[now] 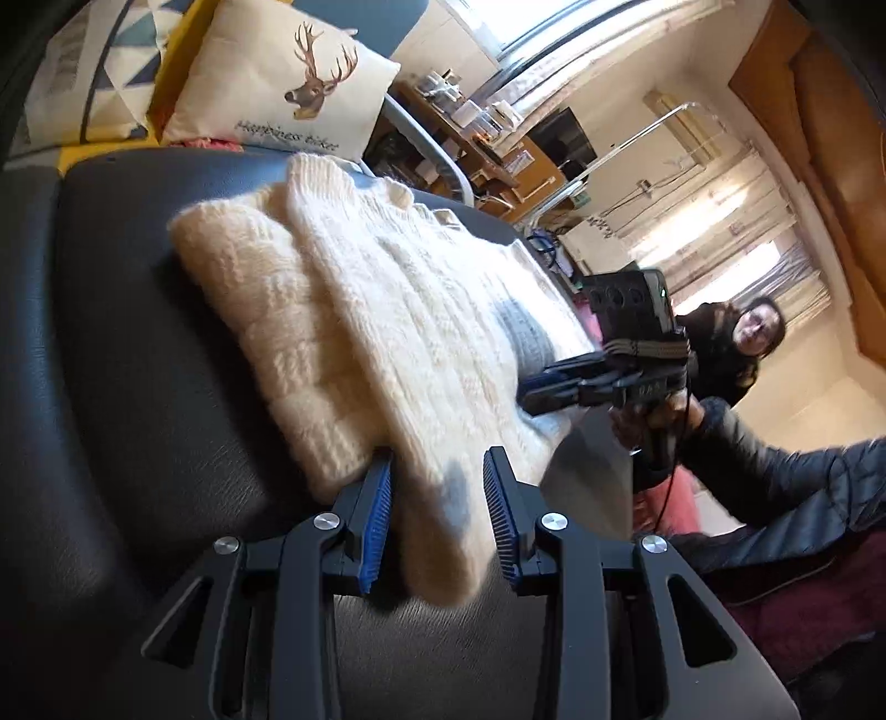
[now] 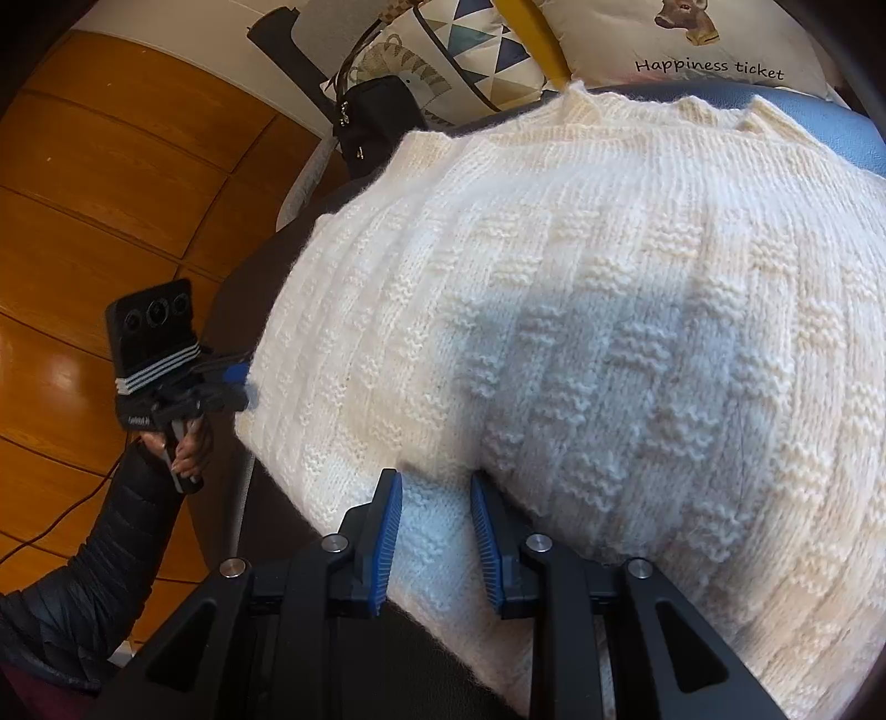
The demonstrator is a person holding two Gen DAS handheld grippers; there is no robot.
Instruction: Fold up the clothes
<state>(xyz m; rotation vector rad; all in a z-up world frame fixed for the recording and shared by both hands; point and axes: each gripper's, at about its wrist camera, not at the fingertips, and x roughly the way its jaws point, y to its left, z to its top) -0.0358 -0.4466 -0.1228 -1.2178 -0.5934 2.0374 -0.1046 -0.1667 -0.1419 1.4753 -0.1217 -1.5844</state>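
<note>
A cream knitted sweater (image 1: 360, 288) lies folded lengthwise on a black leather seat (image 1: 111, 332). My left gripper (image 1: 437, 459) stands open, its blue-padded fingers either side of the sweater's near end. In the right wrist view the sweater (image 2: 609, 304) fills most of the frame. My right gripper (image 2: 434, 476) is open too, with the sweater's near edge lying between its fingers. Each gripper shows in the other's view: the right gripper (image 1: 529, 390) at the sweater's right edge, the left gripper (image 2: 246, 382) at its left edge, each held by a hand.
A deer-print pillow (image 1: 288, 83) and a triangle-patterned pillow (image 2: 476, 44) lean behind the sweater. A black bag (image 2: 376, 116) sits at the seat's far edge. Wooden floor (image 2: 83, 194) lies to the left. The person's dark padded sleeve (image 1: 775, 459) reaches in from the right.
</note>
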